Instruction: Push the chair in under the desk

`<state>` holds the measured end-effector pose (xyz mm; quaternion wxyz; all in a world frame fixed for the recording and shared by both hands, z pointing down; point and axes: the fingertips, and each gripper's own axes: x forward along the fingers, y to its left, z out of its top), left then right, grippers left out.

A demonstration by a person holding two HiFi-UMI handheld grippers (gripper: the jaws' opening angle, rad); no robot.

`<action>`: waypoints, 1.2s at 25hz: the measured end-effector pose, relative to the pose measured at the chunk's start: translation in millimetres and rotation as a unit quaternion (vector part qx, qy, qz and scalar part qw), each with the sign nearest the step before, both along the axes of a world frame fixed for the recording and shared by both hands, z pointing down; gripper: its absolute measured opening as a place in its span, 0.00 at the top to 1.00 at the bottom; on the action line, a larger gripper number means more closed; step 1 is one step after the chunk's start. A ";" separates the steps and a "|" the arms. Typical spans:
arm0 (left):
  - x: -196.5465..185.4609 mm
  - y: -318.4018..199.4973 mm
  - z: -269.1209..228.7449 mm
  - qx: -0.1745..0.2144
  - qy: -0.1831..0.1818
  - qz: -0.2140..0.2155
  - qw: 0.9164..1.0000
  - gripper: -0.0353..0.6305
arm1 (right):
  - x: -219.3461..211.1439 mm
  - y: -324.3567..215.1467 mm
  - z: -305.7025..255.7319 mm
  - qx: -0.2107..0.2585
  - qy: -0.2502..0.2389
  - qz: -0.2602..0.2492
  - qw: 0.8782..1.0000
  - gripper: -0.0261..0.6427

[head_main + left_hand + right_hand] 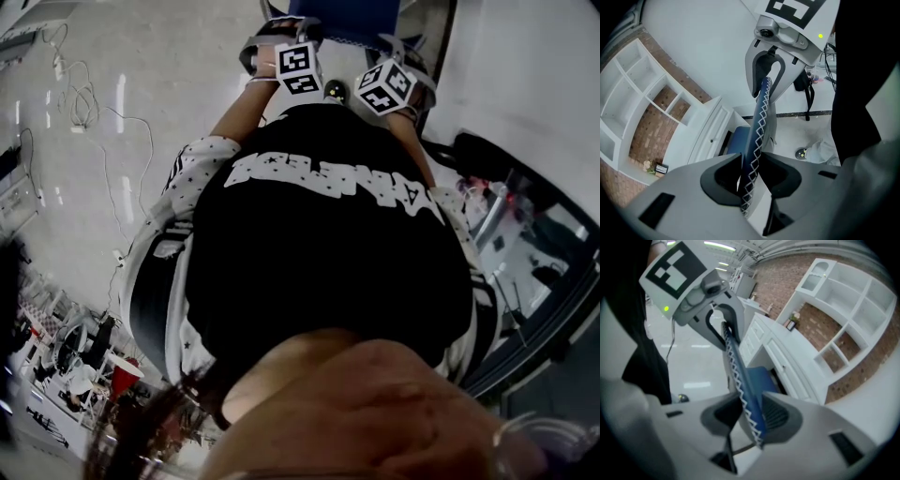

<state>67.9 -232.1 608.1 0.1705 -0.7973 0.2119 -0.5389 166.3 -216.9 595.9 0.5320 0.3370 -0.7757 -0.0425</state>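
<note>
Red-brown brick wall and a tall white open shelving unit close off the far side of the room, and a pale glossy floor runs up to them. Against that wall stands the long white desk with panelled drawers. The blue padded chair stands upright just in front of it. Its seat points toward the desk, and the front of the seat sits at the dark opening below the desktop. The head view adds little here, since the person's black printed top fills most of it. By my reading the push is under way but not finished. The seat has reached the knee space, yet much of the cushion appears to lie outside it. The back stands well clear of the desk front, so the chair has yet to slide further in. The slim blue backrest with white zigzag stitching rises at the near side of the seat. Its top edge, which is its long axis, runs side to side, roughly in line with the desk front, and it spans from one gripper to the other. The left gripper is clamped on that stitched edge, with a grey jaw on either face of the padding. The right gripper is clamped on the same edge further along, its ribbed pad pressed to the blue cover. Both point down and forward over the backrest toward the desk, which suits a straight shove. A small framed card stands on the desktop.
</note>
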 end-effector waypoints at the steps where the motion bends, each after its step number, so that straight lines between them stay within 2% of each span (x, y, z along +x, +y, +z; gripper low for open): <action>1: -0.7 -1.6 -0.1 0.003 0.000 -0.002 1.000 0.74 | -0.5 -1.3 -0.2 0.002 0.001 -0.002 1.000 0.74; 15: -1.8 -29.3 1.3 0.019 -0.009 -0.024 0.999 0.73 | -0.4 -28.6 0.2 0.012 0.005 -0.033 0.999 0.75; 21: -11.7 -50.5 1.9 0.010 -0.015 -0.029 0.999 0.73 | -12.5 -43.6 -0.7 0.012 -0.003 -0.055 0.998 0.77; 30: -11.9 -57.1 -3.8 0.024 -0.010 -0.022 0.999 0.73 | -10.8 -53.9 -5.2 0.014 0.000 -0.041 0.999 0.77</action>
